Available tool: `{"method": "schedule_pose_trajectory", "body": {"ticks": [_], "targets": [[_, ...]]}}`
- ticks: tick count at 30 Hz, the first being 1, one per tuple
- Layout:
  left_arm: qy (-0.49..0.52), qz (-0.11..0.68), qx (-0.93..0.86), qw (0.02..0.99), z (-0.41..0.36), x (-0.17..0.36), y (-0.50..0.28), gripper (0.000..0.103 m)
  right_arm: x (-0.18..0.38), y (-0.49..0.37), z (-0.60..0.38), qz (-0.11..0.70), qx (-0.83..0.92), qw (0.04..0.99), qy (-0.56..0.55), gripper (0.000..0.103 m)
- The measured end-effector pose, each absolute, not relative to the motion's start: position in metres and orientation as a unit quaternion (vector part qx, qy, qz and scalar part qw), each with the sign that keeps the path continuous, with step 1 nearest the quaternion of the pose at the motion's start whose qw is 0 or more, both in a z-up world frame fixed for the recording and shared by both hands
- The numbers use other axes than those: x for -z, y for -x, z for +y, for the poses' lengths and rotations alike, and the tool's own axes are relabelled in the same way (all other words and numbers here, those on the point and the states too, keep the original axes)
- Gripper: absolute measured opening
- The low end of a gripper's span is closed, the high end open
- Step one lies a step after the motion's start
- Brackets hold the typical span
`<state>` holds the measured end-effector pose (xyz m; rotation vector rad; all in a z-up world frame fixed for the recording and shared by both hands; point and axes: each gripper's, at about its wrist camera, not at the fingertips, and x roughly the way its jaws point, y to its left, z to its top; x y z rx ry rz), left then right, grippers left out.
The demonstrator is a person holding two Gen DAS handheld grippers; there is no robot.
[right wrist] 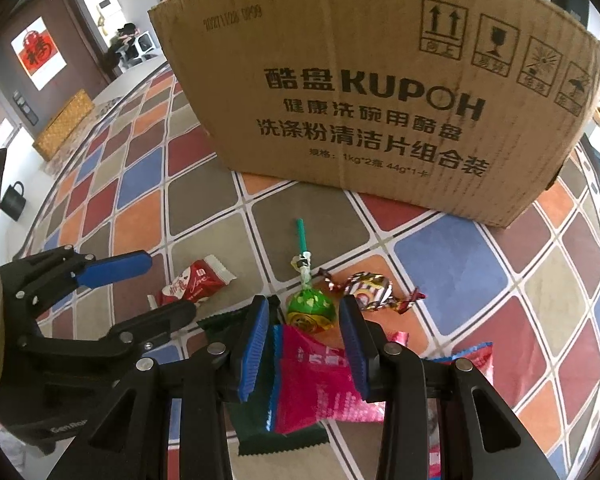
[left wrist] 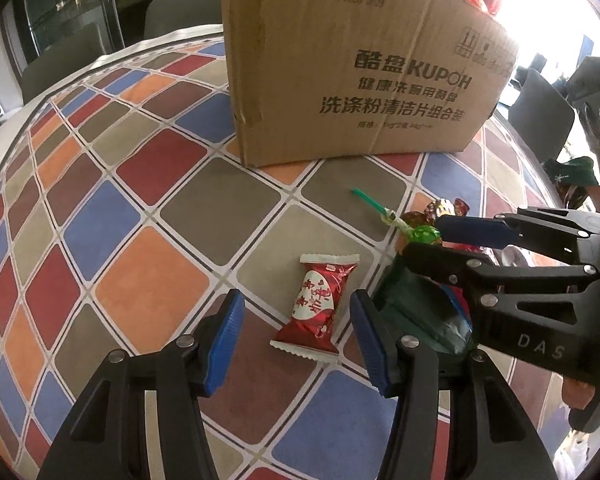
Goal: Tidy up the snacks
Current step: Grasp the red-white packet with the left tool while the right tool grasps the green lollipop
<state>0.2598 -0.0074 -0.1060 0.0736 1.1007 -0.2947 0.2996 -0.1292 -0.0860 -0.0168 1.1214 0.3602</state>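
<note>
A red-and-white candy packet [left wrist: 315,307] lies on the checked tablecloth between the open fingers of my left gripper [left wrist: 298,338]; it also shows in the right wrist view [right wrist: 192,283]. My right gripper [right wrist: 304,340] is open over a pink snack bag [right wrist: 320,384] and a dark green bag [right wrist: 256,392], just short of a green lollipop [right wrist: 311,307] with a green stick. A striped twist-wrapped candy [right wrist: 370,289] lies right of the lollipop. The right gripper [left wrist: 428,240] shows in the left wrist view above the dark green bag [left wrist: 420,312].
A large open cardboard box [right wrist: 380,92] stands at the far side of the table, also in the left wrist view [left wrist: 360,68]. Another red bag [right wrist: 476,360] lies at the right. Chairs [left wrist: 540,120] stand beyond the round table's edge.
</note>
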Motion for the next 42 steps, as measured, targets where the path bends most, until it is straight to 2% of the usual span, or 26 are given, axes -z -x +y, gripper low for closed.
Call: {"method": "schedule_pose_trajectory", "body": {"ticks": [3, 6, 9, 11, 13, 24, 27, 29, 35, 36, 38, 42], "targets": [[-0.03, 0.524, 0.14, 0.84, -0.007, 0.109, -0.263, 0.052, 0.088, -0.301, -0.125, 0.53, -0.172, 0.83, 0.009, 0.038], [-0.025, 0.531, 0.141, 0.835, -0.008, 0.113, -0.265, 0.047, 0.09, -0.304, -0.123, 0.533, -0.171, 0.828, 0.011, 0.038], [-0.023, 0.532, 0.143, 0.834, -0.009, 0.116, -0.265, 0.039, 0.094, -0.305, -0.122, 0.539, -0.169, 0.825, 0.012, 0.038], [-0.022, 0.533, 0.146, 0.833, -0.01, 0.116, -0.264, 0.028, 0.096, -0.306, -0.122, 0.54, -0.169, 0.825, 0.01, 0.036], [-0.02, 0.535, 0.148, 0.832, -0.011, 0.115, -0.264, 0.023, 0.096, -0.305, -0.122, 0.54, -0.173, 0.823, 0.006, 0.028], [-0.011, 0.509, 0.14, 0.849, -0.01, 0.094, -0.253, 0.021, 0.083, -0.294, -0.129, 0.52, -0.17, 0.837, -0.008, 0.026], [-0.007, 0.498, 0.142, 0.855, -0.009, 0.084, -0.25, 0.011, 0.075, -0.29, -0.131, 0.51, -0.172, 0.843, -0.011, 0.026], [-0.007, 0.492, 0.143, 0.859, -0.009, 0.079, -0.249, 0.009, 0.069, -0.287, -0.133, 0.504, -0.172, 0.846, -0.011, 0.026], [0.011, 0.491, 0.154, 0.857, -0.003, 0.077, -0.243, 0.01, 0.059, -0.279, -0.134, 0.492, -0.174, 0.853, -0.013, 0.026], [0.013, 0.491, 0.155, 0.857, -0.002, 0.077, -0.242, 0.013, 0.058, -0.278, -0.133, 0.491, -0.173, 0.854, -0.011, 0.026], [0.008, 0.491, 0.152, 0.858, 0.0, 0.078, -0.239, 0.026, 0.058, -0.273, -0.131, 0.49, -0.171, 0.855, -0.006, 0.026], [-0.005, 0.499, 0.153, 0.853, -0.001, 0.084, -0.236, 0.029, 0.06, -0.264, -0.126, 0.485, -0.172, 0.857, -0.007, 0.026]]}}
